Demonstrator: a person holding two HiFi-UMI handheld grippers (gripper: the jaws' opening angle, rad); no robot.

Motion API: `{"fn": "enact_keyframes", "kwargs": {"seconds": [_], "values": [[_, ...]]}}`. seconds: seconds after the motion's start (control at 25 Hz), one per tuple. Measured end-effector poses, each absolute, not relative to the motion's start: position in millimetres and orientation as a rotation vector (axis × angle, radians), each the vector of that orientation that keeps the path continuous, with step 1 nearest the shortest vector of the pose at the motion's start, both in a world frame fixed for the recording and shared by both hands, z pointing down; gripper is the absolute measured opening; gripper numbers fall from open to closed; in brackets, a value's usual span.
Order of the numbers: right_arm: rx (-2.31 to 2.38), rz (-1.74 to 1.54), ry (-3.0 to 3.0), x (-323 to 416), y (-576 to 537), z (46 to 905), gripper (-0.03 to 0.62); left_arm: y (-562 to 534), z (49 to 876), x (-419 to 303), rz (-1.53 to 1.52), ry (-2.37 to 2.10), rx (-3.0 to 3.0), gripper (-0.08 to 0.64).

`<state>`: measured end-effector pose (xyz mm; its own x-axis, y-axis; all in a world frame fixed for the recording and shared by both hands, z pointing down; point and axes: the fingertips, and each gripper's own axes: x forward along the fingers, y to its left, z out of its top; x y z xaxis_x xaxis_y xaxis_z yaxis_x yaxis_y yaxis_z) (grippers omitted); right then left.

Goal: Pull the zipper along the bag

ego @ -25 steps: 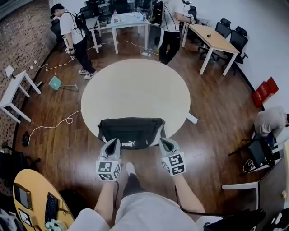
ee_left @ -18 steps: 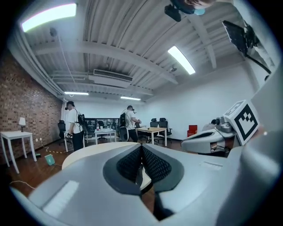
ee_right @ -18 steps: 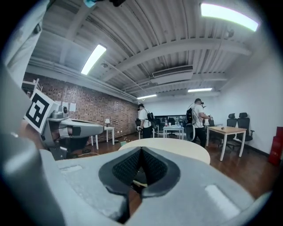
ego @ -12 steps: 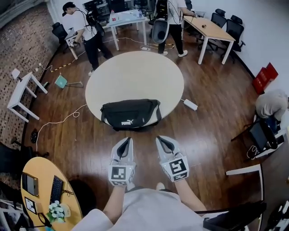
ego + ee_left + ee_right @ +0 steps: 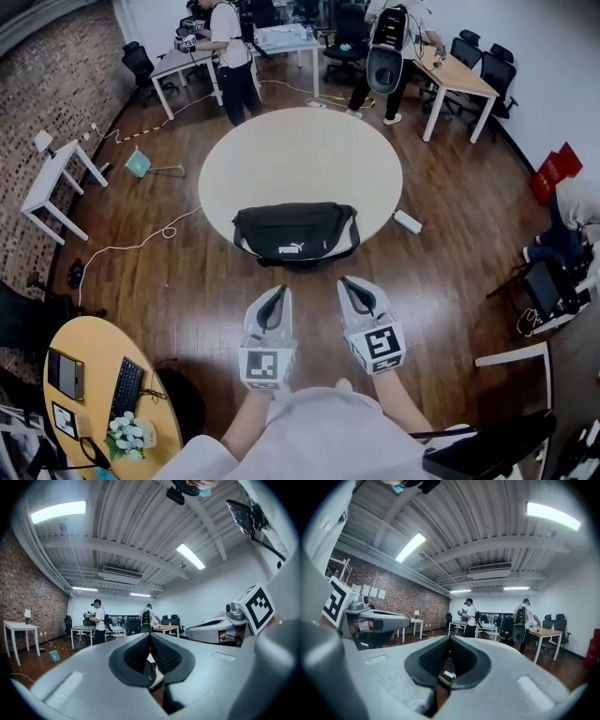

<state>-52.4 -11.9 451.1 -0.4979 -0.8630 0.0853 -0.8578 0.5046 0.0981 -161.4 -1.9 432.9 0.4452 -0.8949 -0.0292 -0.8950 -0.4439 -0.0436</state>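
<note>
A black bag (image 5: 295,232) with a white logo lies on the near edge of a round beige table (image 5: 300,155). Its zipper pull is too small to make out. My left gripper (image 5: 279,293) and right gripper (image 5: 352,283) hover side by side over the wooden floor, a short way in front of the bag, touching nothing. Both are shut with nothing between the pads. In the left gripper view the jaws meet at the gripper (image 5: 150,637), with the bag (image 5: 151,671) showing below them. The right gripper view shows its gripper (image 5: 450,640) shut too, the bag's logo (image 5: 449,673) beneath.
Two people (image 5: 230,56) stand by desks at the far side, with office chairs (image 5: 483,66) at the right. A white side table (image 5: 56,183) and a floor cable (image 5: 141,244) are at the left. A yellow desk (image 5: 89,394) with a keyboard sits near left.
Both grippers have drawn back from the bag's front edge, where they were a second ago, and now hang clear of it. The people in the background have walked on.
</note>
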Motion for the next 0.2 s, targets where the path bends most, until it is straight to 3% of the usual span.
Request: {"fn": "enact_keyframes", "kwargs": {"seconds": [0.2], "values": [[1.520, -0.045, -2.596, -69, -11, 451, -0.009, -1, 426, -186, 0.007, 1.632, -2.621, 0.018]]}}
